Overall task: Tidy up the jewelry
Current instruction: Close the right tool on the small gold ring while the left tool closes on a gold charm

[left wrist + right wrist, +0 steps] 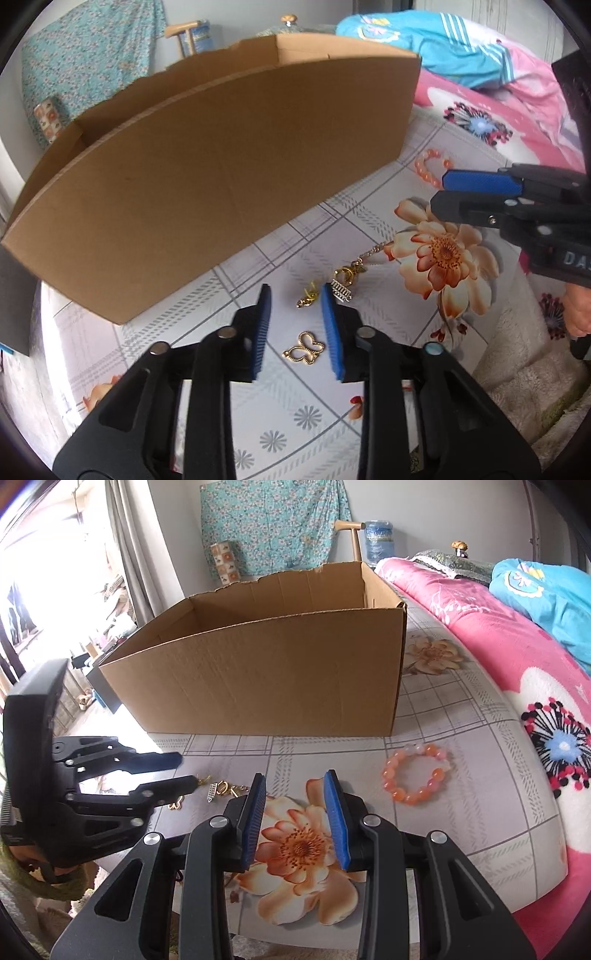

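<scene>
In the left wrist view, the left gripper (295, 295) hangs wide open and empty over the bed sheet (280, 402), with a gold butterfly charm (304, 349) between its fingers and a tangle of gold jewelry (341, 282) just ahead. The cardboard box (221, 177) stands behind.

In the right wrist view, the right gripper (295, 779) is likewise open and empty, the orange bead bracelet (417, 772) lying to its right.

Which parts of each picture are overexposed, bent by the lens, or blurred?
Right wrist view: the window area at the left is blown out white. Left wrist view: the fisheye lens bows the brown cardboard box wall into a curve; the small gold butterfly pendant stays sharp.
</scene>
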